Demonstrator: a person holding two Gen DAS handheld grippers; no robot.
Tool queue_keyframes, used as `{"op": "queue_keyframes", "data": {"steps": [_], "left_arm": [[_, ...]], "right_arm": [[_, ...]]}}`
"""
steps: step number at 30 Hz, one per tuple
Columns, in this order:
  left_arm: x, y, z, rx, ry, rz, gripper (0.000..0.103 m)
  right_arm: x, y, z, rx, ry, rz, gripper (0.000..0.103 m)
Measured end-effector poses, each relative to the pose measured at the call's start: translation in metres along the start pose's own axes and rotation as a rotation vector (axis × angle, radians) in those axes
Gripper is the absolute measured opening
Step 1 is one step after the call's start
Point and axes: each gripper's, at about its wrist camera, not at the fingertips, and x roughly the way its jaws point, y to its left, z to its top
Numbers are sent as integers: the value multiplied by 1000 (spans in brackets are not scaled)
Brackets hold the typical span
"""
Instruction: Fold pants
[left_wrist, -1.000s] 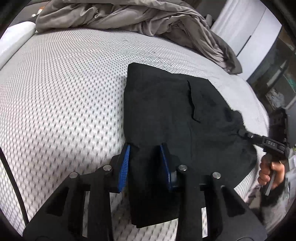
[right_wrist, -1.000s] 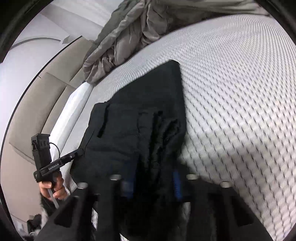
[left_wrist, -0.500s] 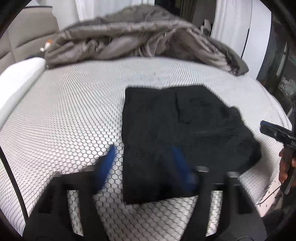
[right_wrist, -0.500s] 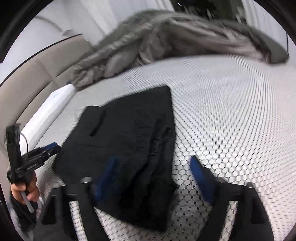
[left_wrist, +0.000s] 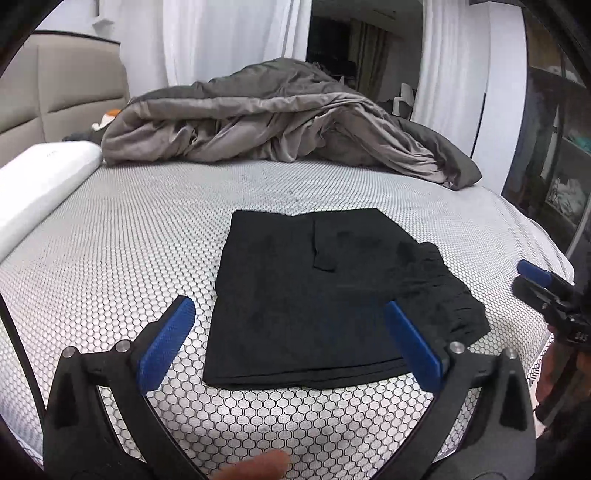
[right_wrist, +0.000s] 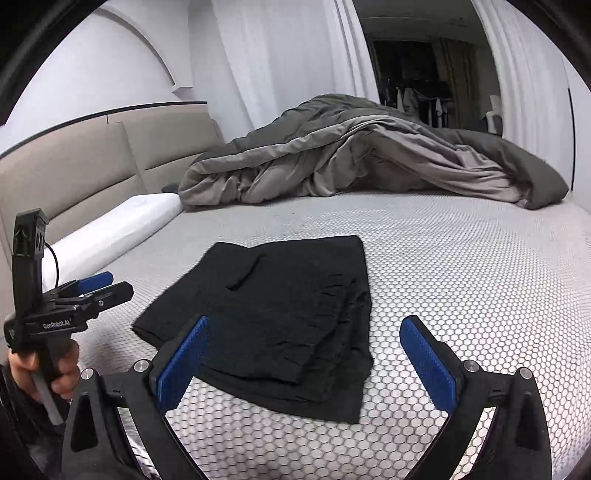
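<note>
Pants: black pants (left_wrist: 314, 302) folded, centre frame, on the honeycomb mattress (left_wrist: 129, 240).
Left gripper (left_wrist: 291, 343): jaws just sprung wide, nothing between them.
Right gripper (right_wrist: 310, 358): same, spread wide and holding nothing.
Tip: leave the bundle flat; tidy the ruffled waistband (right_wrist: 343, 314) only if needed.

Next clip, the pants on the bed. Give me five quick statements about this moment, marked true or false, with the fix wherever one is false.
1. The black pants lie folded flat on the honeycomb-patterned mattress. True.
2. The left gripper is clamped on the pants. False: its jaws have just been opening, stand wide, and nothing is gripped.
3. The right gripper is open with nothing held. True.
4. The grey duvet covers the pants. False: it is bunched at the far side of the bed, apart from them.
5. A white pillow lies beside the headboard. True.
</note>
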Motion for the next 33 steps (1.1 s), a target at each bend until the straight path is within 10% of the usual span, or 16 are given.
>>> {"op": "queue_keyframes", "data": {"steps": [17, 33], "left_arm": [[13, -12, -1, 77, -29, 49, 102], [14, -9, 0, 44, -39, 74, 102]], "right_arm": [[-9, -22, -7, 118, -61, -38, 103], [-10, 2, -9, -26, -98, -86, 103]]}}
